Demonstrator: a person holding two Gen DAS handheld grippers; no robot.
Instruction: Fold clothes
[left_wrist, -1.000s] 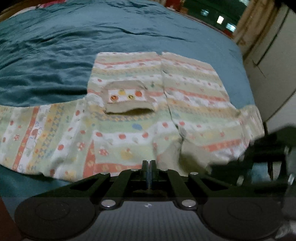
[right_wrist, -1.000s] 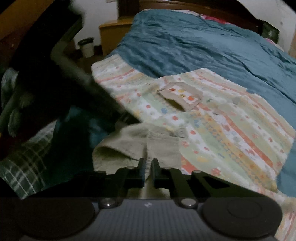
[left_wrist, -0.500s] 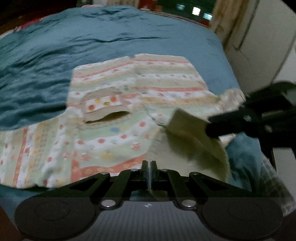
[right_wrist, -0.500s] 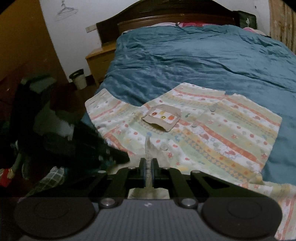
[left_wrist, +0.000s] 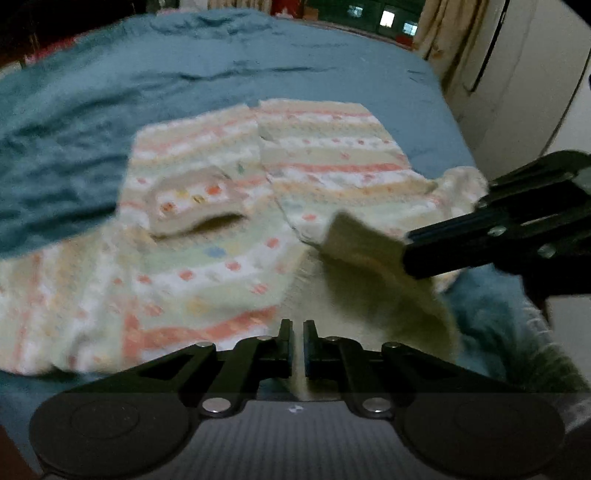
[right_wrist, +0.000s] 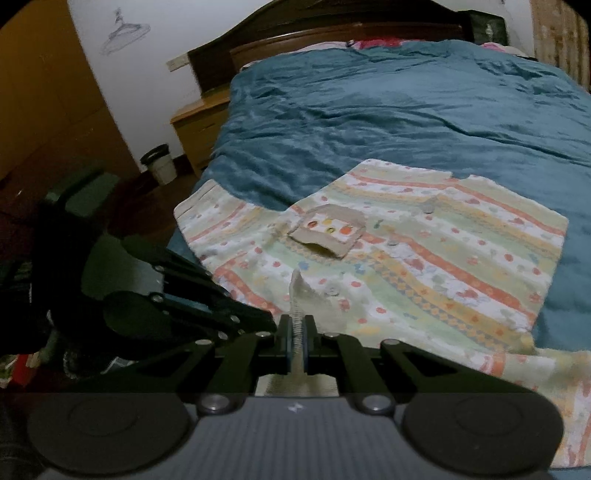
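The pastel striped, dotted cotton shirt (right_wrist: 424, 258) lies spread on the teal quilted bed (right_wrist: 406, 110), mid-frame. The right hand-held gripper (right_wrist: 295, 332) pinches its beige collar edge, raised higher than before; the left hand-held gripper (left_wrist: 297, 328) clamps pale fabric at bottom centre.

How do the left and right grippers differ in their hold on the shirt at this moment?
The right gripper visibly pinches a raised edge of the shirt. The left gripper shows a narrow gap with pale cloth in it. The right one lifts a beige flap; the left sits low at the near hem. Both are nearly closed on the shirt.
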